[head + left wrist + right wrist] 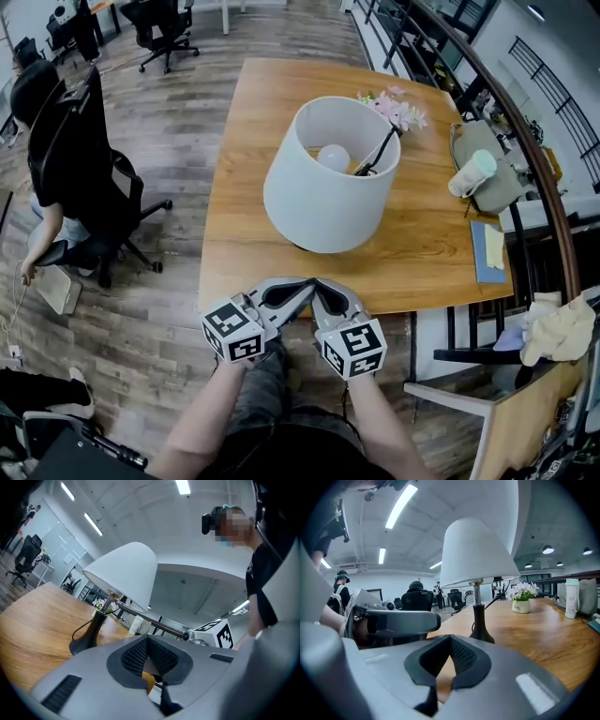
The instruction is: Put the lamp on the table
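Forearms (202, 422) reach up from the bottom of the head view, carrying the two grippers to the near edge of the wooden surface (251, 122). The left gripper (298, 292) and right gripper (324, 289) sit side by side, tips angled towards each other and almost meeting, with their marker cubes turned up to the camera. Both sets of jaws are clenched on nothing (each gripper's own view shows the dark ribbed pads meeting in a closed V).

Beyond them the lamp (328, 178) stands upright on the surface, apart from both grippers. It has a wide white shade with the bulb visible inside, a dark stem and a flared dark base, and a dark cord leaves the base across the wood. Behind the lamp, towards the far right corner, is a small white pot of pink flowers (401, 109). To the right lies a grey-green bag (502, 192) with a white bottle (473, 174) against it, and a blue notebook (488, 251) lies by the right edge. Off to the left, on the plank floor (159, 94), a person (33, 89) sits in a black office chair (94, 159).
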Demonstrator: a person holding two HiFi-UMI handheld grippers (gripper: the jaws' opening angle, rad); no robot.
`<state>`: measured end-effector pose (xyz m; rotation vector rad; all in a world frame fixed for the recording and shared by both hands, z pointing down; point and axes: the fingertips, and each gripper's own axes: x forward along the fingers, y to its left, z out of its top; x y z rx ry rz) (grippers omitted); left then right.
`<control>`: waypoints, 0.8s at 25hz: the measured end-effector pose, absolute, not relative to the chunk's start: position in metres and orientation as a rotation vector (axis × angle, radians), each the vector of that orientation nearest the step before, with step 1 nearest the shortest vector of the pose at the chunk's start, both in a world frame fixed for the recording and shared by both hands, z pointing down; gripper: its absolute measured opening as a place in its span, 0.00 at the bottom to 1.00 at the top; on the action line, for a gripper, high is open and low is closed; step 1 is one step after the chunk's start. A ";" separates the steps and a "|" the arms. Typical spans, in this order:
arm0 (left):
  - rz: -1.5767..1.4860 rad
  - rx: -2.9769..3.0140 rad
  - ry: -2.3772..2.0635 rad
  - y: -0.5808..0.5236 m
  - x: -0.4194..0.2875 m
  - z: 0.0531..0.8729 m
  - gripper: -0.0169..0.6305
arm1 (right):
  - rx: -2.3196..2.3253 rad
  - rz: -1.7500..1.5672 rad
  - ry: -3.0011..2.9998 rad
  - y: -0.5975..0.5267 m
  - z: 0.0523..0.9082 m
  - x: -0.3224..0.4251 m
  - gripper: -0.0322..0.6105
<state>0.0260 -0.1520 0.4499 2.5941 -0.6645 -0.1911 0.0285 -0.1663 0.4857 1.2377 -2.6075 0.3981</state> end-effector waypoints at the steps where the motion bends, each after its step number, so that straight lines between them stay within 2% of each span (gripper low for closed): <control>1: -0.191 2.595 -0.668 -0.149 0.027 0.449 0.02 | 1.238 0.396 -2.609 -0.163 0.484 0.030 0.06; 20: -0.177 2.649 -0.891 -0.121 0.015 0.419 0.02 | 1.297 0.264 -2.662 -0.125 0.442 0.043 0.06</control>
